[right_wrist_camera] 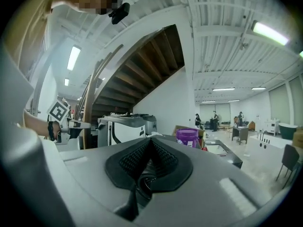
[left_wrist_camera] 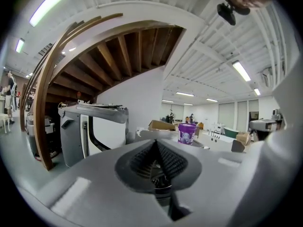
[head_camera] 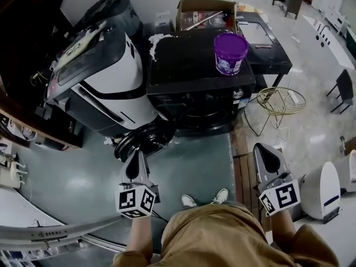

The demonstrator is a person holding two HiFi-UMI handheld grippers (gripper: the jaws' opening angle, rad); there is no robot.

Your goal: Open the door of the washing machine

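Note:
The black washing machine (head_camera: 201,88) stands ahead of me with a purple bucket (head_camera: 230,53) on its top. Its round dark door (head_camera: 143,139) looks swung out at the lower left of the front. My left gripper (head_camera: 135,159) hovers just in front of that door, its jaws shut and empty. My right gripper (head_camera: 269,153) is off to the right over the floor, also shut with nothing in it. The left gripper (left_wrist_camera: 155,144) and the right gripper (right_wrist_camera: 150,141) both point level, with the bucket (left_wrist_camera: 186,133) (right_wrist_camera: 188,137) beyond their tips.
A large white and black machine (head_camera: 103,77) leans close on the washer's left. A cardboard box (head_camera: 204,13) and a black table (head_camera: 267,43) stand behind it. A gold wire stool (head_camera: 281,101) and a white appliance (head_camera: 321,190) are at the right. My feet (head_camera: 204,199) are on the green floor.

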